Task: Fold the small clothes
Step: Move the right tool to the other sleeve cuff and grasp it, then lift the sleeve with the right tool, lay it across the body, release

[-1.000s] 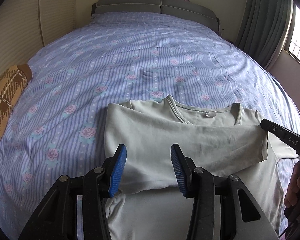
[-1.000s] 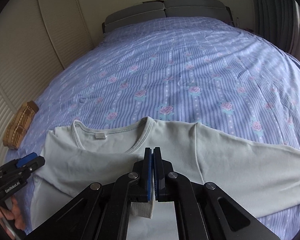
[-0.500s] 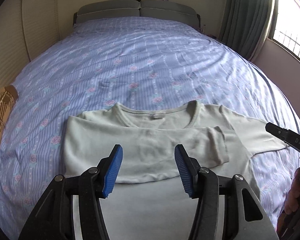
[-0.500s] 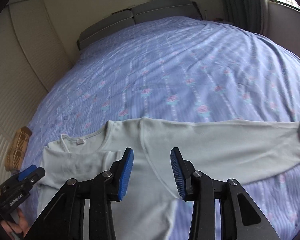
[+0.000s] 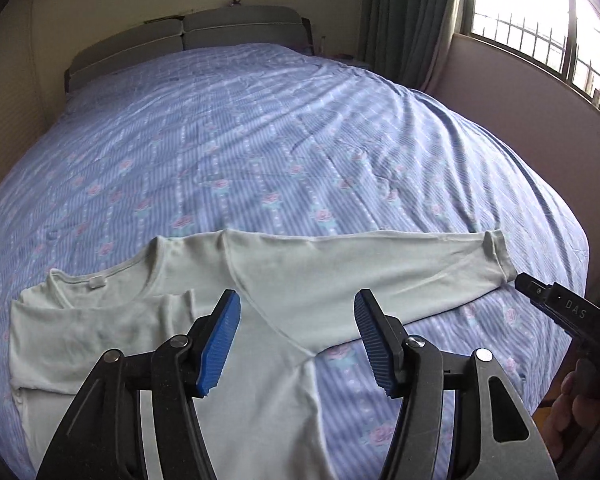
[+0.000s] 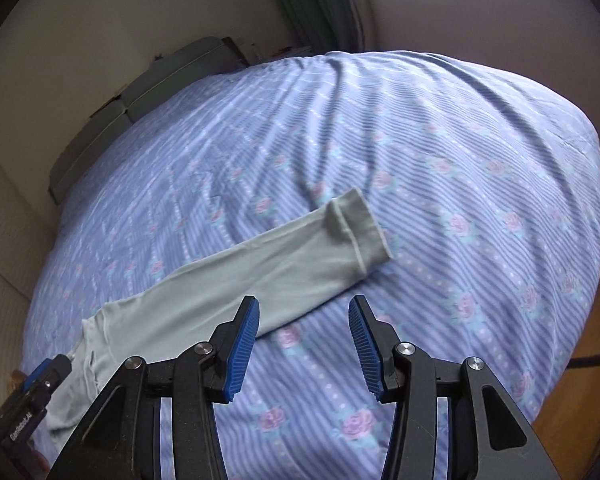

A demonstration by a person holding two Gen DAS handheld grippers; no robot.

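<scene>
A pale green long-sleeved shirt (image 5: 284,320) lies flat on the bed. Its left sleeve (image 5: 100,328) is folded across the chest. Its right sleeve (image 5: 380,272) stretches out straight to the right, cuff (image 6: 358,232) near the bed's right side. My left gripper (image 5: 298,344) is open and empty, above the shirt's chest by the right armpit. My right gripper (image 6: 304,346) is open and empty, just in front of the outstretched sleeve (image 6: 236,292), short of the cuff. Its tip also shows in the left wrist view (image 5: 540,300).
The bed has a blue striped cover with pink roses (image 5: 260,140) and a grey headboard (image 5: 188,36). Curtains and a window (image 5: 520,28) stand at the right. The bed's right edge drops to a wooden floor (image 6: 588,400).
My right gripper let go of the folded left sleeve, opened and swung right to the outstretched sleeve. My left gripper stayed open and moved right over the shirt.
</scene>
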